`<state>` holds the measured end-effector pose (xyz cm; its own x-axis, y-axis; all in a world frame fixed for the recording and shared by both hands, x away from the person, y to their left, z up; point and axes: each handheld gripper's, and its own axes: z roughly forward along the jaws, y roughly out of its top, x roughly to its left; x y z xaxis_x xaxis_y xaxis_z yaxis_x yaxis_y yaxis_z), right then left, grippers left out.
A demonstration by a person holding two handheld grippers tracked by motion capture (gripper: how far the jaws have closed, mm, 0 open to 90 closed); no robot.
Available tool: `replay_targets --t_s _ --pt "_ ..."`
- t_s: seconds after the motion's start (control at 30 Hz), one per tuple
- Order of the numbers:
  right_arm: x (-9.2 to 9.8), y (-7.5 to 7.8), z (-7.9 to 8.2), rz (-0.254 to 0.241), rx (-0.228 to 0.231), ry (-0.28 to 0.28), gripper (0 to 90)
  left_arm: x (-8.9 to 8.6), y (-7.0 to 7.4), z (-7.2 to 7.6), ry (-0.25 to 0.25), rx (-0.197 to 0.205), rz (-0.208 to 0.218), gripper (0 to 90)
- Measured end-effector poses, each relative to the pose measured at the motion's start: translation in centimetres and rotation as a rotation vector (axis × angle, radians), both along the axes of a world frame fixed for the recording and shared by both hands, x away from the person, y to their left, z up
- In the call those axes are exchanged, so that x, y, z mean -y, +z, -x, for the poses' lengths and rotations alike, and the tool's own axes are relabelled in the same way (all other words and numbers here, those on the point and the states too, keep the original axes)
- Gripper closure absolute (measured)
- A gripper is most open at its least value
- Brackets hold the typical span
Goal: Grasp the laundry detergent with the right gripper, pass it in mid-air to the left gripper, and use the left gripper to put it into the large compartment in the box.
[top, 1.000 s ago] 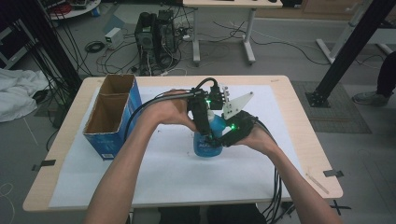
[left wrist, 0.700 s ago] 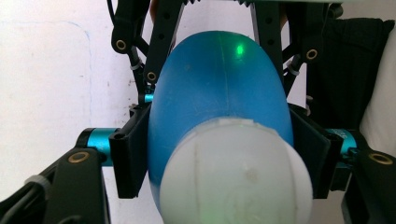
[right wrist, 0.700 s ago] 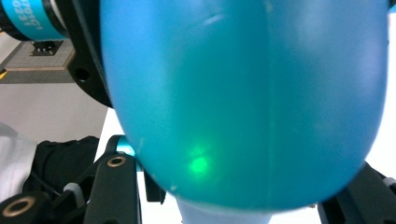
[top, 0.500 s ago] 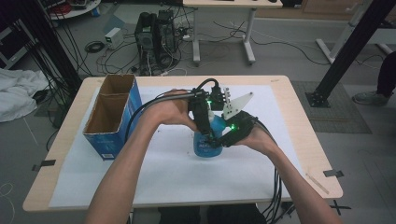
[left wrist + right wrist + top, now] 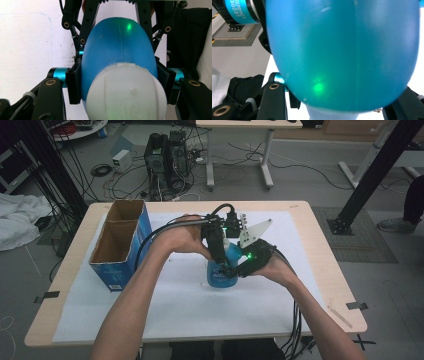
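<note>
A blue plastic bottle [image 5: 222,277] with a white cap [image 5: 125,95] stands upright in the middle of the table. My left gripper [image 5: 223,262] comes down on it from above and behind. Its jaws have just been closing with the bottle [image 5: 117,45] between them, and the pads [image 5: 73,82] now press on the blue shoulder just below the cap. My right gripper [image 5: 231,270], with a green light on its body, reaches in from the right and is shut on the bottle's body [image 5: 342,50].
An open blue cardboard box [image 5: 120,245] with two compartments stands at the table's left. White paper [image 5: 175,305] covers most of the tabletop. Cables trail from both grippers. Computers and cables lie on the floor beyond the far edge.
</note>
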<state>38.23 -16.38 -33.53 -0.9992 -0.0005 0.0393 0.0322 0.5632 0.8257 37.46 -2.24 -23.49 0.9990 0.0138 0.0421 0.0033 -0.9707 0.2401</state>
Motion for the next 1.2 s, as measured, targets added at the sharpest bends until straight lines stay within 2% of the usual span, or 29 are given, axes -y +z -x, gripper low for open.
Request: replay_targets --t_s 0.2,0.27,0.3,0.37,0.4,0.53,0.6,0.63,0.67,0.7,0.8,0.83,0.87,1.03,1.2 --pt "0.03 -0.01 0.11 -0.012 0.003 0.001 44.1 -0.02 0.16 0.11 -0.006 0.005 -0.002 38.3" --pt "0.05 0.00 0.10 -0.014 0.008 0.001 44.1 -0.05 0.08 0.29 0.012 0.002 0.017 38.3" --pt "0.03 0.02 0.13 -0.015 0.006 0.001 43.9 -0.10 0.30 0.15 -0.010 0.007 -0.006 38.3" --pt "0.01 0.02 0.15 -0.017 0.007 0.001 43.7 -0.14 0.29 0.14 -0.012 0.009 -0.001 38.3" --pt "0.01 0.02 0.15 -0.017 0.007 0.001 43.7 -0.14 0.22 0.25 0.005 0.005 0.012 38.3" --pt "-0.03 0.02 0.16 -0.019 0.007 0.004 43.4 -0.26 0.21 0.25 0.003 0.005 0.020 38.2" --pt "-0.03 0.03 0.18 -0.021 0.006 0.004 43.0 -0.28 0.36 0.23 -0.001 0.007 0.007 38.2" --pt "-0.03 0.04 0.19 -0.020 0.005 0.003 42.8 -0.31 0.23 0.41 0.024 0.001 0.025 38.2" --pt "0.00 0.06 0.27 -0.013 -0.009 0.006 42.6 -0.30 0.27 0.40 0.020 0.002 0.021 38.2" --pt "-0.04 0.05 0.17 -0.023 0.011 0.001 42.5 -0.30 0.30 0.40 0.021 0.002 0.021 38.3" --pt "-0.02 0.06 0.21 -0.022 0.008 0.001 42.1 -0.29 0.32 0.41 0.019 0.001 0.020 38.2" --pt "0.02 0.09 0.34 -0.012 -0.012 0.002 41.8 -0.28 0.31 0.39 0.014 0.005 0.023 38.2" --pt "-0.03 0.05 0.23 -0.021 0.008 0.002 41.5 -0.27 0.27 0.42 0.016 0.007 0.026 38.2" --pt "-0.24 -0.24 0.17 -0.017 0.023 0.004 39.1 -0.36 0.42 0.50 0.019 0.004 0.036 38.2" --pt "-0.22 -0.35 0.21 -0.021 0.007 -0.002 35.9 -0.45 0.53 0.53 0.012 0.013 0.024 38.2"
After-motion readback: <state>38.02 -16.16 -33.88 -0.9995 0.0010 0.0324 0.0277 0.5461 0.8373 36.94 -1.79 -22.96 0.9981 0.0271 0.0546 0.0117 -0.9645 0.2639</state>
